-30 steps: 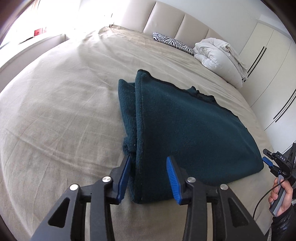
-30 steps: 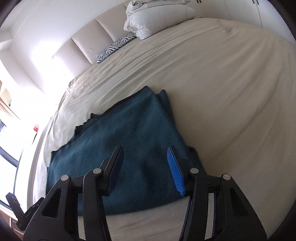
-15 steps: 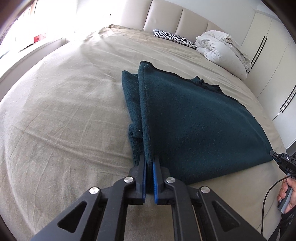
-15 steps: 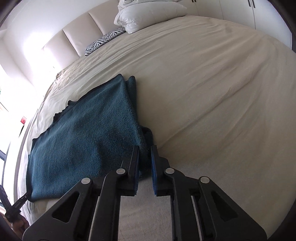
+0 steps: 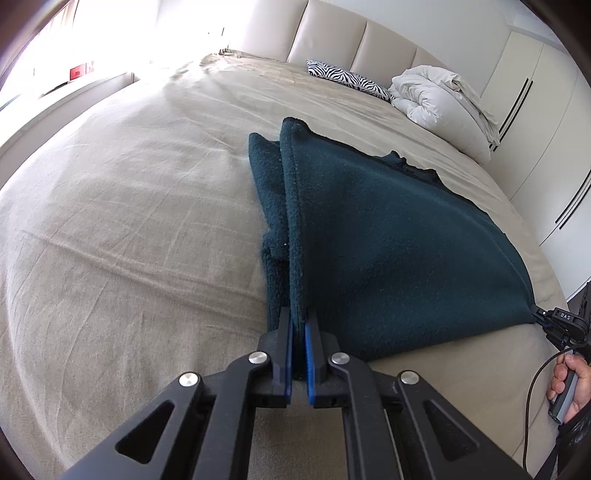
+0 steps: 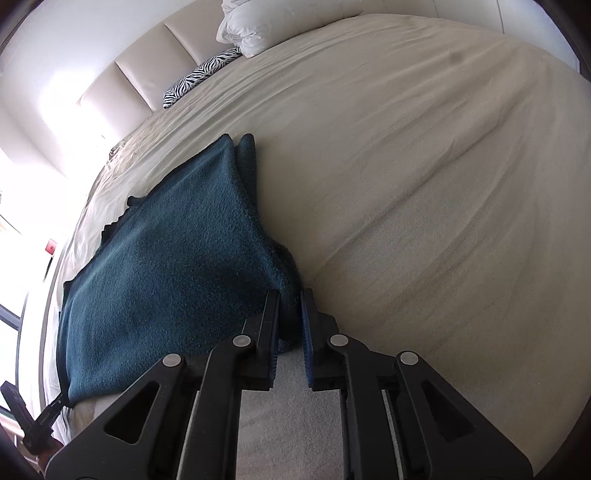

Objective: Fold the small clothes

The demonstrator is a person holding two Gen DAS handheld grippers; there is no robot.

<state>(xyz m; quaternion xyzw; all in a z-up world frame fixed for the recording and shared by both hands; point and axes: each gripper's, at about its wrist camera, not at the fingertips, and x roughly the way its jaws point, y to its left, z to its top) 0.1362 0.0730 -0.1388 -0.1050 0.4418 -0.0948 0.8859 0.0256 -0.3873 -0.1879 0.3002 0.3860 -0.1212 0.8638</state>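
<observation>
A wide beige bed [image 5: 129, 206] fills both views, its sheet bare and open to either side of the dark teal cloth [image 5: 388, 251] lying folded near its foot edge. Far beyond the cloth, by the headboard, sit a white duvet bundle [image 5: 439, 107] and a zebra pillow [image 5: 347, 77]. The left gripper [image 5: 298, 325] clamps the cloth's near left corner; the right gripper [image 6: 290, 306] pinches its near right corner, both raised edges taut.

place: home bedroom | bed [image 5: 129, 221]: wide, beige sheet | headboard [image 5: 332, 40]: padded cream panels | bedding: zebra-print pillow [image 5: 347, 79], white duvet [image 5: 439, 107] bunched beside it | wall: white wardrobe doors [image 5: 535, 122], dark bar handles | light: bright window [image 5: 92, 33]
</observation>
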